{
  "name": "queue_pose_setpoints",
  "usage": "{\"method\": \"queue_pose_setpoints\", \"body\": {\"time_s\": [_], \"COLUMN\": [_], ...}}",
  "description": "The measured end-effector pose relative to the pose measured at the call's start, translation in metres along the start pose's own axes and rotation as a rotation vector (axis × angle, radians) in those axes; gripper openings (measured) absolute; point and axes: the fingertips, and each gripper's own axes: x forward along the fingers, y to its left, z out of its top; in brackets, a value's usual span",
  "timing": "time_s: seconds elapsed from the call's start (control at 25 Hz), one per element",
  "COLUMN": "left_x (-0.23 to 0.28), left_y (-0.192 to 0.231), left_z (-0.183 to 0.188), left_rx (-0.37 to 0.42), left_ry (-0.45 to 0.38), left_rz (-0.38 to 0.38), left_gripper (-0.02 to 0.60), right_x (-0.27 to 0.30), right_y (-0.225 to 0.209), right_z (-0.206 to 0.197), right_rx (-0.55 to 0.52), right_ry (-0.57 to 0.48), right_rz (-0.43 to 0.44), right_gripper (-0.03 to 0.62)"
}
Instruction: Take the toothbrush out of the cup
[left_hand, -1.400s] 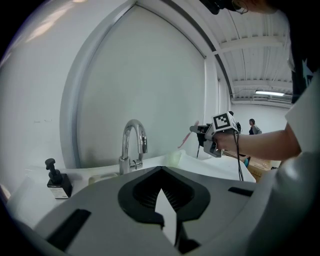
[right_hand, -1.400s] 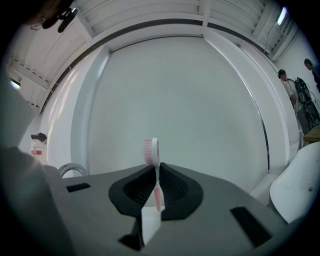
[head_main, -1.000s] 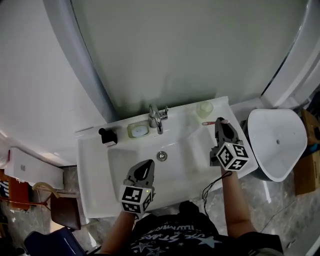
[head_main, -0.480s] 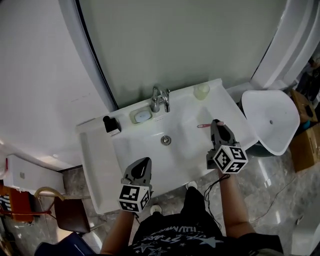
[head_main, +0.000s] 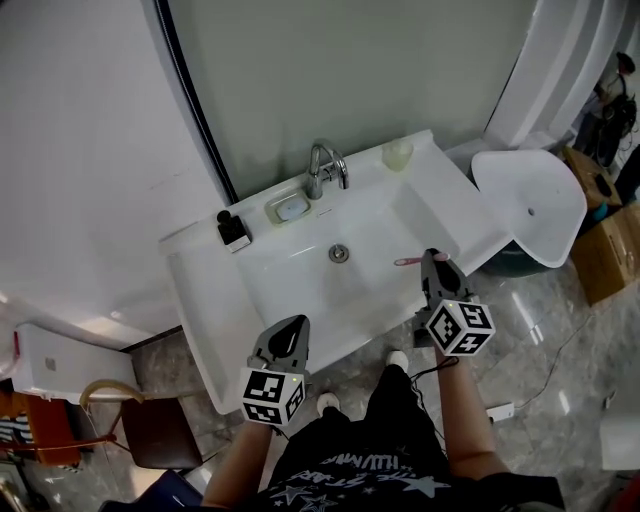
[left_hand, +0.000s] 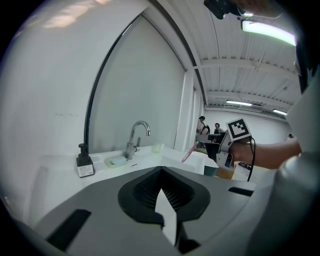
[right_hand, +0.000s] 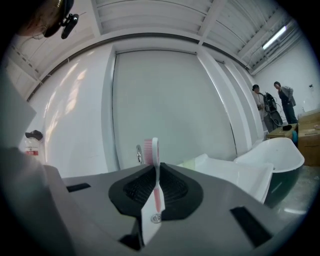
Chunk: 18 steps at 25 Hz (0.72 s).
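Observation:
My right gripper is shut on a pink toothbrush, whose head sticks out to the left over the front right of the white sink. In the right gripper view the toothbrush stands upright between the closed jaws of the right gripper. The pale cup stands at the sink's back right corner, well away from the brush. My left gripper hangs shut and empty just off the sink's front edge. The left gripper view shows the left gripper, the cup and the toothbrush.
A chrome faucet, a soap dish and a black pump bottle line the sink's back. A white tub stands to the right, with cardboard boxes beyond. A chair is at lower left. People stand far off.
Both grippers have drawn back from the sink toward the person. The right one carried the toothbrush farther from the cup. The sink now lies farther up the head view.

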Motion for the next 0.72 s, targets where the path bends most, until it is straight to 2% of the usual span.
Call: {"method": "queue_pose_setpoints", "body": {"time_s": [0.44,0.72], "left_x": [0.0,-0.006], "left_y": [-0.03,-0.069], "left_z": [-0.002,0.001], "left_rx": [0.018,0.025], "left_ry": [-0.002,-0.005], "left_rz": [-0.052,-0.035], "left_gripper": [0.012,0.012], "right_x": [-0.049,-0.085], "right_y": [-0.018,-0.036], "right_z": [-0.01,-0.011], "right_rx": [0.009,0.014], "right_ry": [0.019,0.047], "right_rz": [-0.045,-0.02], "right_gripper": [0.031,0.031]}}
